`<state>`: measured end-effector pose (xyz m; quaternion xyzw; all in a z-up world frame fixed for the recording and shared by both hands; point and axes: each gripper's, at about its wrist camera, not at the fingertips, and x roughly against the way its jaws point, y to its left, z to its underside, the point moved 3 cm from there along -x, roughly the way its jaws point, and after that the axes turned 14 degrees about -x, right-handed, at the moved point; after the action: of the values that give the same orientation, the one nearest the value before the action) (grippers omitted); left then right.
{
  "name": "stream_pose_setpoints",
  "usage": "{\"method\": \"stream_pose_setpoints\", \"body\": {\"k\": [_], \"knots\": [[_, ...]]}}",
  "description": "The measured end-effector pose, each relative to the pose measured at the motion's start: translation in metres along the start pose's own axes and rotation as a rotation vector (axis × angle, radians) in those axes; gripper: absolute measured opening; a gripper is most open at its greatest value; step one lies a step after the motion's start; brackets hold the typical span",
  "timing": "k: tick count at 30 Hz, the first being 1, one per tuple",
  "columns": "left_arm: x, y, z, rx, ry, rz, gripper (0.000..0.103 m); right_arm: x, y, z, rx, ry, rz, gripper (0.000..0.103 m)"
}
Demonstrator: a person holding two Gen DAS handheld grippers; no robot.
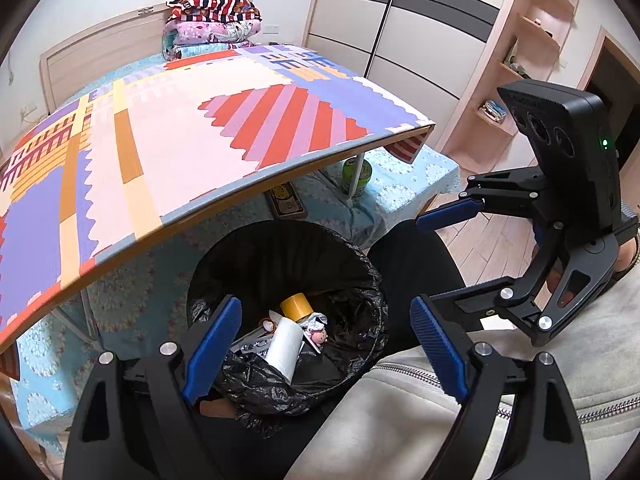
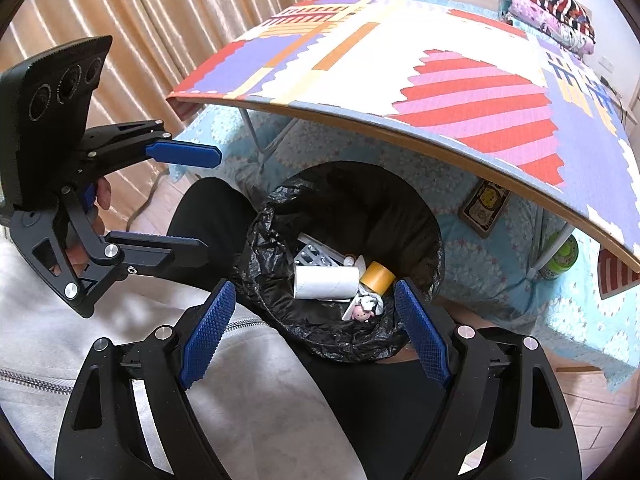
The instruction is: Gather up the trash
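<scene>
A bin with a black liner (image 1: 360,264) (image 2: 264,216) stands on the floor between the person's legs, under the table's edge. Inside lie a white paper roll (image 1: 285,344) (image 2: 326,280), a yellow tape roll (image 1: 296,306) (image 2: 378,276), a blister pack (image 2: 314,257), crumpled paper and a small pink figure (image 1: 318,336) (image 2: 360,312). My left gripper (image 1: 326,350) is open and empty just above the bin; it also shows in the right wrist view (image 2: 196,200). My right gripper (image 2: 316,332) is open and empty above the bin's near rim; it also shows in the left wrist view (image 1: 416,260).
A folding table with a colourful patterned top (image 1: 160,136) (image 2: 400,60) overhangs the bin. A bed with a blue sheet (image 1: 404,176) lies under it, with a green can (image 1: 357,176) (image 2: 560,258) and a flat box (image 2: 484,208). Folded quilts (image 1: 212,24), a wardrobe, shelves and curtains (image 2: 140,20) surround.
</scene>
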<state>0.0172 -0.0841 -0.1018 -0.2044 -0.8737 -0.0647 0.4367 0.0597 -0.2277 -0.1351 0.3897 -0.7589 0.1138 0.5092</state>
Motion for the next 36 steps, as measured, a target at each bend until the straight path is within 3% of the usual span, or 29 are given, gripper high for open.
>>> {"method": "stream_pose_setpoints", "body": {"k": [36], "knots": [[0.0006,0.0014,0.0028,0.013,-0.005,0.000,0.083,0.0042,0.0055,-0.0024,0.022,-0.016,0.017,0.082]]}}
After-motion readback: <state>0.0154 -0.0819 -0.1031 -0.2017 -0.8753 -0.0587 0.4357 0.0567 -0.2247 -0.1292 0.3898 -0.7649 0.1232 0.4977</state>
